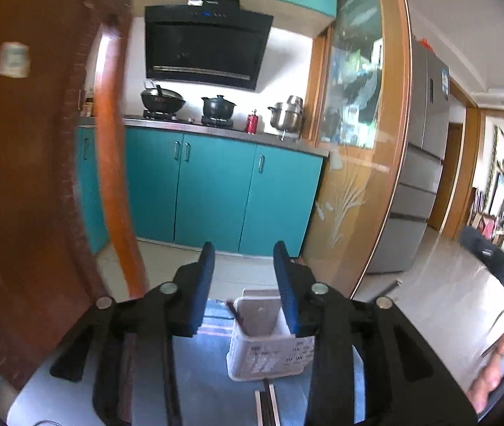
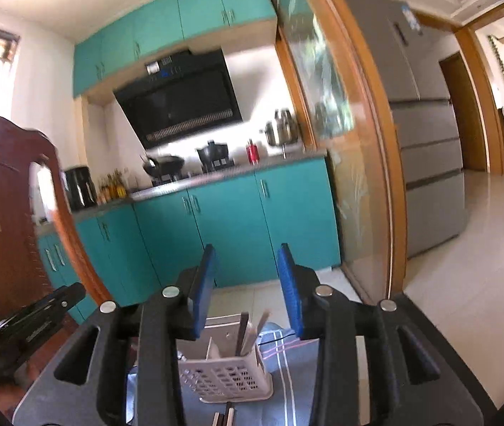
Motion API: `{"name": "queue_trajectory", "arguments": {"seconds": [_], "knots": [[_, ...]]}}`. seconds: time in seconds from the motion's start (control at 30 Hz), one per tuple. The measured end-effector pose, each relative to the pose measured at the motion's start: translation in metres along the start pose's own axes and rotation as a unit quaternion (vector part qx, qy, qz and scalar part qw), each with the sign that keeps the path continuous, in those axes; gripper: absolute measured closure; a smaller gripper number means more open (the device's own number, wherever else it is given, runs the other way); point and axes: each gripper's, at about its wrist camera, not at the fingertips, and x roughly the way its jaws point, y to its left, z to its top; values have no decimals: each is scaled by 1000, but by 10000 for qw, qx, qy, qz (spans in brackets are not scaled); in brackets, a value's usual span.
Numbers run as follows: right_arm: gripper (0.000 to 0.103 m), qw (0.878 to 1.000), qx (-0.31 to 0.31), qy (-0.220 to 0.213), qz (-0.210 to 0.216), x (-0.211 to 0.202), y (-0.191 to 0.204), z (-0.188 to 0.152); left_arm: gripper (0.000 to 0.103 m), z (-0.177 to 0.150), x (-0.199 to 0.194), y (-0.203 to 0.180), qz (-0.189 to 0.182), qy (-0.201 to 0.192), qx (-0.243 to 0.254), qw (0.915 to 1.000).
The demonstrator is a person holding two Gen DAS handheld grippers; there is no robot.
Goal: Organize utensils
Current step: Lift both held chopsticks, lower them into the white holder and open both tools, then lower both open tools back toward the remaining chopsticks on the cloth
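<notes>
Nearest the lens in the left wrist view, the left gripper (image 1: 244, 252) is seen with its blue pads parted by a moderate gap, and nothing is held between them. Just below and beyond the pads, a white perforated basket (image 1: 269, 355) is set upright on a blue striped cloth (image 1: 212, 323). A flat grey plate-like utensil (image 1: 259, 314) and a dark chopstick-like stick (image 1: 234, 314) are stood inside the basket. In front of the basket, at the bottom edge, a few loose chopsticks (image 1: 267, 404) are laid on the cloth, pointing toward the basket. At the right edge, part of a hand (image 1: 493, 372) is glimpsed on the other device.

In the right wrist view, the right gripper (image 2: 248, 252) is likewise shown with its jaws partly apart and empty. The same basket (image 2: 225, 376) is seen between and below the fingers, with dark and pale sticks (image 2: 248, 330) standing in it, and chopstick ends (image 2: 225, 417) are visible on the cloth (image 2: 287, 372) just before it. The left device is caught at the left edge, beside a dark wooden chair back (image 2: 6, 213).

Farther off, teal cabinets (image 1: 212, 191) are ranged under a counter on which a wok (image 1: 162, 101), a black pot (image 1: 218, 106), a red canister (image 1: 251, 122) and a steel pot (image 1: 287, 115) are placed. A black range hood (image 1: 205, 46) is mounted above. A grey refrigerator (image 2: 426, 124) is seen beyond the wooden door frame (image 2: 383, 177).
</notes>
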Motion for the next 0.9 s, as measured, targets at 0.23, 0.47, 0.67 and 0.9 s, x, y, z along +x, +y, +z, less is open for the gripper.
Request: {"name": "queue_trajectory", "arguments": {"seconds": [0.23,0.47,0.67,0.9], "knots": [[68,9965,-370,733,140,-38,3,-76,67,-79,3,33,164,863,-481,9950],[68,9004,-183,4343,185,98,10,-201,74,-170,81,46,246,3009,-625,9513],[68,8693,-359,4928,131,134,22,-233,73,-183,93,52,443,3427,-670,9360],[68,8693,-704,4891,-153,138,24,-244,69,-188,92,49,545,3494,-625,9333]]}}
